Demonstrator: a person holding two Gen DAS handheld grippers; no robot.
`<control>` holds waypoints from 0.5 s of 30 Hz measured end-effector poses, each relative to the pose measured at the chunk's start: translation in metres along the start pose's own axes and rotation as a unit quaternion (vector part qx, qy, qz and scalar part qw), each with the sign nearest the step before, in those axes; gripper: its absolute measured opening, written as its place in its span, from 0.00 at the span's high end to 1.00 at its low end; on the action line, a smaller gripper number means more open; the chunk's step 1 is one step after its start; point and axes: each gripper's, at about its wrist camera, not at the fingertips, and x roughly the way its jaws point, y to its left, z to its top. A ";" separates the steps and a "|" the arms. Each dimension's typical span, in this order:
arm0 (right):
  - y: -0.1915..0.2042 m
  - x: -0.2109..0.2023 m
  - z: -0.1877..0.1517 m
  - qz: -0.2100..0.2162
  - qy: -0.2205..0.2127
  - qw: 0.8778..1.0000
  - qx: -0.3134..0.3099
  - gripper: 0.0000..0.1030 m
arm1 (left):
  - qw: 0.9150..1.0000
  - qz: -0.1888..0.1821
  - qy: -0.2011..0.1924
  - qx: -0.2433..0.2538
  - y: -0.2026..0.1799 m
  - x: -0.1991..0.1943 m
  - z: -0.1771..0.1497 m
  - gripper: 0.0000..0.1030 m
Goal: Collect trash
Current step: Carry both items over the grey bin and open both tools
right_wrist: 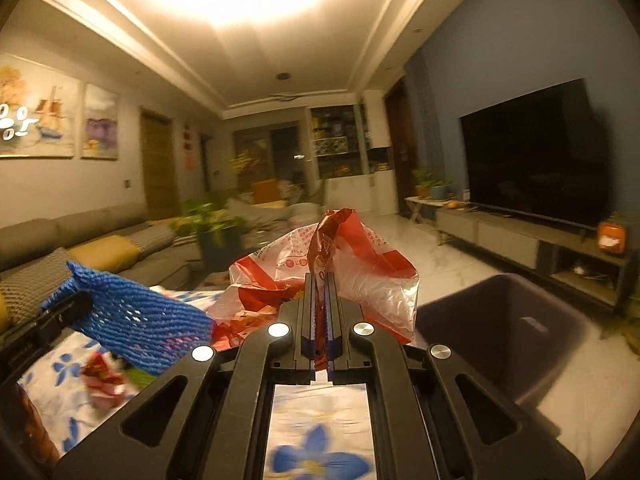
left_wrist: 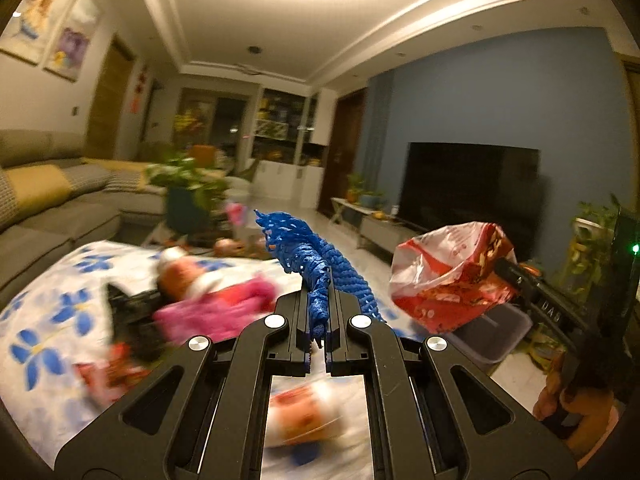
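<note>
My left gripper (left_wrist: pixel 319 280) is shut on a blue foam net sleeve (left_wrist: pixel 304 248), which sticks up and forward from the jaws. Seen from the right wrist, the same blue net (right_wrist: pixel 140 320) hangs at the lower left with the left gripper (right_wrist: pixel 70 306) clamped on it. My right gripper (right_wrist: pixel 320 280) is shut on a crumpled red-and-white plastic bag (right_wrist: pixel 360 280). That bag (left_wrist: pixel 448 276) also appears at the right of the left wrist view, held by the right gripper (left_wrist: pixel 504 266). A dark grey bin (right_wrist: pixel 508 332) stands on the floor to the right, below bag level.
A table with a white cloth printed with blue flowers (left_wrist: pixel 48 320) carries blurred litter: a pink wrapper (left_wrist: pixel 216 304), red wrappers (right_wrist: pixel 102 378), a black item (left_wrist: pixel 124 308). A grey sofa (right_wrist: pixel 80 248), a potted plant (left_wrist: pixel 188 188) and a TV on its stand (right_wrist: pixel 532 152) surround the area.
</note>
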 end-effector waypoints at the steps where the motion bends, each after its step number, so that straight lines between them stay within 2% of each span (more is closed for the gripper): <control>1: -0.007 -0.002 0.001 -0.010 -0.003 1.000 0.002 0.96 | 1.000 -0.011 -0.001 0.002 -0.010 0.007 0.002 0.96; 8: -0.070 -0.010 0.009 -0.110 -0.029 0.993 0.009 0.96 | 0.997 -0.082 -0.003 0.017 -0.081 0.070 0.008 0.96; 11: -0.090 -0.008 0.008 -0.148 -0.037 0.988 0.010 0.96 | 0.995 -0.099 -0.008 0.025 -0.109 0.097 0.006 0.96; 15: -0.111 0.002 0.004 -0.178 -0.037 0.983 0.018 0.96 | 0.992 -0.119 -0.009 0.032 -0.132 0.132 -0.003 0.96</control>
